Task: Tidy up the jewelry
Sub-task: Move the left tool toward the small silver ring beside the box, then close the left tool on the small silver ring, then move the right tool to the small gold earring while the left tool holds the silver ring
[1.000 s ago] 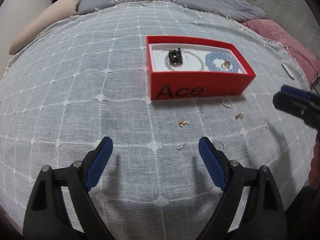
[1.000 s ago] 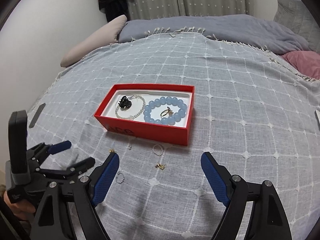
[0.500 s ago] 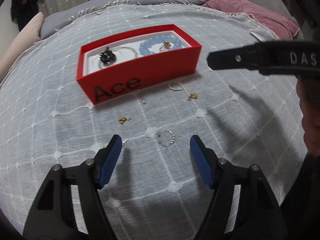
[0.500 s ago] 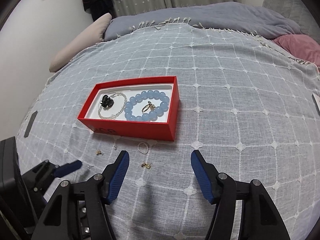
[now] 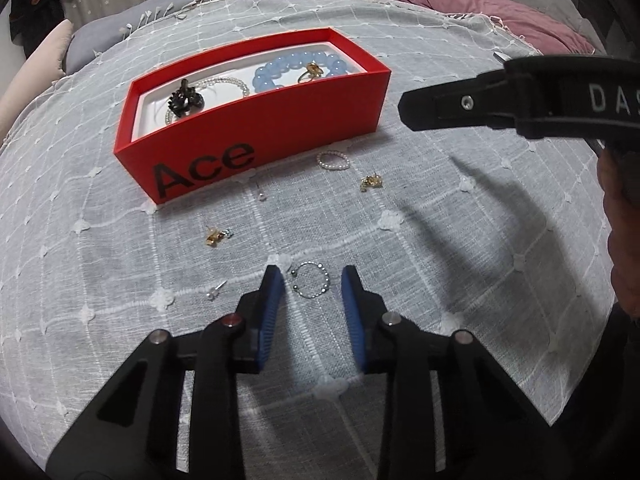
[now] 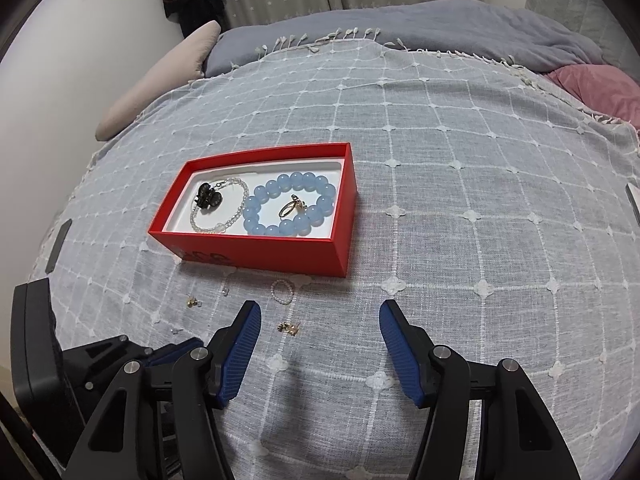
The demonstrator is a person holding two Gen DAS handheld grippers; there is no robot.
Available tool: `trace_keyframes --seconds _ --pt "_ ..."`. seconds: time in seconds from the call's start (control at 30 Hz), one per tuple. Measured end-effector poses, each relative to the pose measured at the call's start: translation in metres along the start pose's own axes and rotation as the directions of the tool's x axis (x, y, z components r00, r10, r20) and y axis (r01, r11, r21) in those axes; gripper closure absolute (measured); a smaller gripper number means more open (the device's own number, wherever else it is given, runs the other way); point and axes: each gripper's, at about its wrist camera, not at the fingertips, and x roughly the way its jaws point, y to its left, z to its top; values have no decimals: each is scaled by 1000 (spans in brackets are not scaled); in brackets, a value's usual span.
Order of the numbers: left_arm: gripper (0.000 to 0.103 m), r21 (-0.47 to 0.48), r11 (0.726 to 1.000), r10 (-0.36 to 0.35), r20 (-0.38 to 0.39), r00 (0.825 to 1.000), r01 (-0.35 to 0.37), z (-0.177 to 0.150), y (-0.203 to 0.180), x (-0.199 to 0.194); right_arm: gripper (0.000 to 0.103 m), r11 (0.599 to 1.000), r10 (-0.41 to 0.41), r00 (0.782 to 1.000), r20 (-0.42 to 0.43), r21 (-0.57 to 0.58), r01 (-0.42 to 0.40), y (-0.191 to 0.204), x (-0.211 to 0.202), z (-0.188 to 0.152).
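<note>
A red box [image 5: 280, 116] [image 6: 256, 250] holds a blue bead bracelet [image 5: 298, 66] [image 6: 290, 204], a gold ring [image 6: 292, 206], a clear bead bracelet [image 6: 220, 210] and a black clip [image 5: 184, 98]. On the cloth in front lie a silver bead ring [image 5: 311, 281], a pearl ring [image 5: 333, 160] [image 6: 281, 291], gold earrings [image 5: 371, 182] [image 6: 289, 327] [image 5: 216, 236] and small studs [image 5: 216, 290]. My left gripper [image 5: 311, 286] is open, its jaws narrowed on either side of the silver bead ring. My right gripper [image 6: 320, 324] is open and empty above the cloth near a gold earring.
The grey checked cloth [image 6: 460, 208] covers a bed. A beige pillow [image 6: 156, 84], a grey blanket [image 6: 440, 28] and a pink blanket [image 6: 600, 88] lie at the far edge. The right gripper's body [image 5: 520, 96] hangs over the cloth at right. A dark flat object [image 6: 58, 246] lies at left.
My left gripper has moved forward to the silver bead ring and narrowed its jaws around it. My right gripper has shifted slightly left and stays open.
</note>
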Motion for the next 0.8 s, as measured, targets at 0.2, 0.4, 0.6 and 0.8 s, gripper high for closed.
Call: trace_keyframes --seconds 0.2,0.4,0.6,0.8 --pt "78 -31 999 -24 -1 1000 23 -1 7 -2 41 1000 2 1000 3 -6 -2 0 0 0" --pt "88 -15 999 -33 0 999 33 1 6 1 41 1000 -4 1000 3 -3 4 -1 0 0" --pt "88 -29 999 -35 1 999 35 1 9 -1 41 1000 -1 1000 10 -10 1 1 -2 1" --pt "92 -38 999 -30 13 999 30 1 13 -5 41 1000 -2 1000 8 -8 2 1 -1 1"
